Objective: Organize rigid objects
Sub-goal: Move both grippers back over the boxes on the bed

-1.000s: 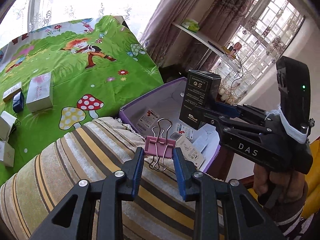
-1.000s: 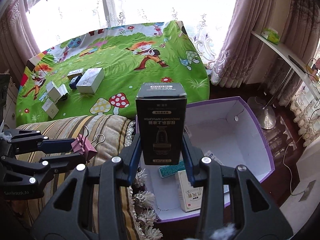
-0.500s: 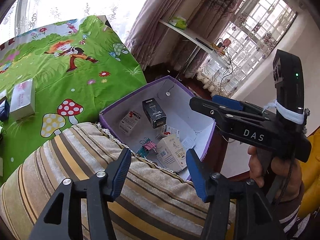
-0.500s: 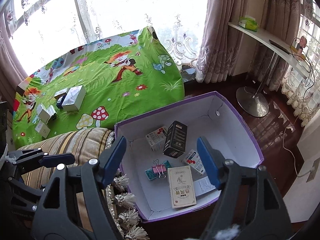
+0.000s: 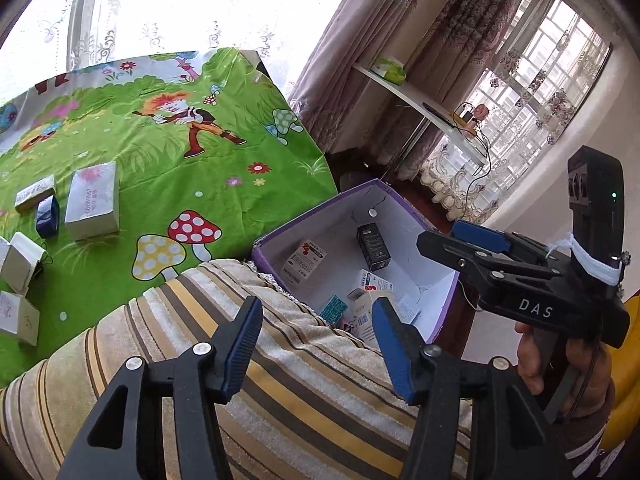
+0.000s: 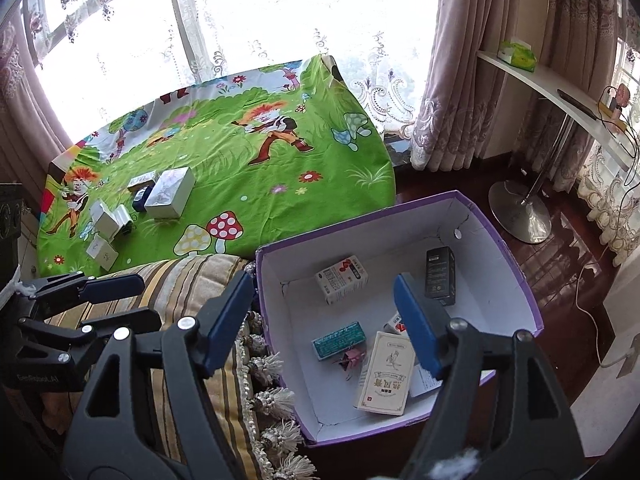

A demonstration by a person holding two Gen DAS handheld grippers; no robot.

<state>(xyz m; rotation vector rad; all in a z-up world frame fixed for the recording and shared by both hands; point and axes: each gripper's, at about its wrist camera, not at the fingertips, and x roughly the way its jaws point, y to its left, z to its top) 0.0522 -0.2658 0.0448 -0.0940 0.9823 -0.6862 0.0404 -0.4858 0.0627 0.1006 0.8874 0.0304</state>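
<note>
My right gripper point(image 6: 322, 304) hangs open and empty above the purple box point(image 6: 380, 240). Inside the box lie a black carton point(image 6: 440, 276), a white-and-red carton point(image 6: 342, 280), a teal packet point(image 6: 339, 340), a pink binder clip point(image 6: 352, 358) and a cream carton point(image 6: 386, 374). My left gripper point(image 5: 316, 340) is open too, with nothing between its fingers, over the striped cushion point(image 5: 280, 380) just left of the purple box point(image 5: 316, 212). In the left wrist view the black carton point(image 5: 373, 247) shows, and the right gripper point(image 5: 438, 236) is held by a hand. The left gripper point(image 6: 150, 299) sits at the left of the right wrist view.
Several small white boxes point(image 5: 92, 200) and a dark blue one point(image 5: 47, 216) lie on the green cartoon cloth point(image 5: 180, 168) beyond the cushion. A white shelf point(image 6: 560, 92) and curtains stand at the right; a metal stand base point(image 6: 520, 216) rests on the dark floor.
Both grippers have opened. The left let go of the pink binder clip and the right let go of the black carton; both things now lie in the purple box.
</note>
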